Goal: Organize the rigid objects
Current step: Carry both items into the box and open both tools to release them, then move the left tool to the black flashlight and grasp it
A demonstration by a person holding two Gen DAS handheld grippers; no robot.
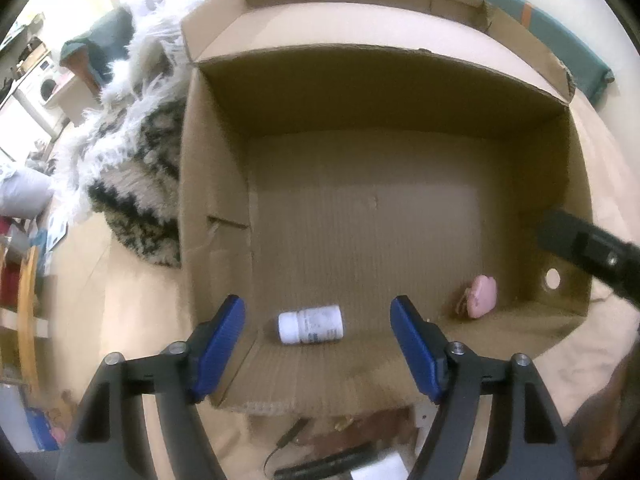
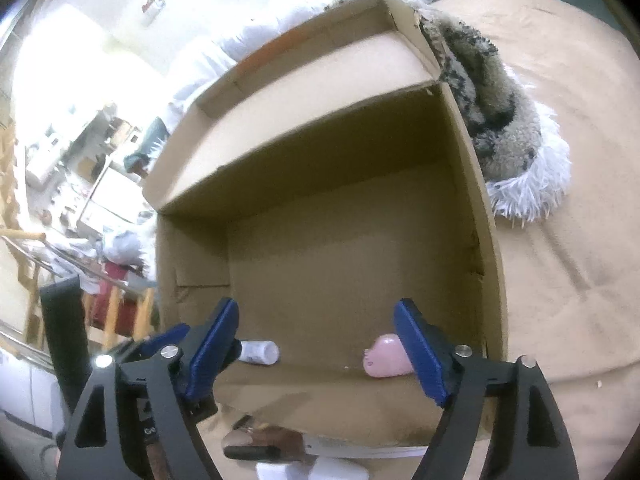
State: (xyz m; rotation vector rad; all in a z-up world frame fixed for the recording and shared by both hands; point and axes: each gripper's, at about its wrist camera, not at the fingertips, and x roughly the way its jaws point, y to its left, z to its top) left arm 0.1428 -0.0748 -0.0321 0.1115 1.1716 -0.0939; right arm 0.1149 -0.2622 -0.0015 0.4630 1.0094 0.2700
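Two objects (white bottle (image 1: 311, 324), pink case (image 2: 386, 356)) below each parted gripper (image 1: 318, 346).

Strong fisheye bending with dark corners; glare washes out the upper left of the right wrist view; box (image 1: 360, 216) interior shadowed; slight overall blur.

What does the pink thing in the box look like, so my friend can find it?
Look inside the big open cardboard box. Only two things lie on its floor, both by the near wall. Beside the white bottle lying on its side, the small, rounded pink thing is the only coloured one.
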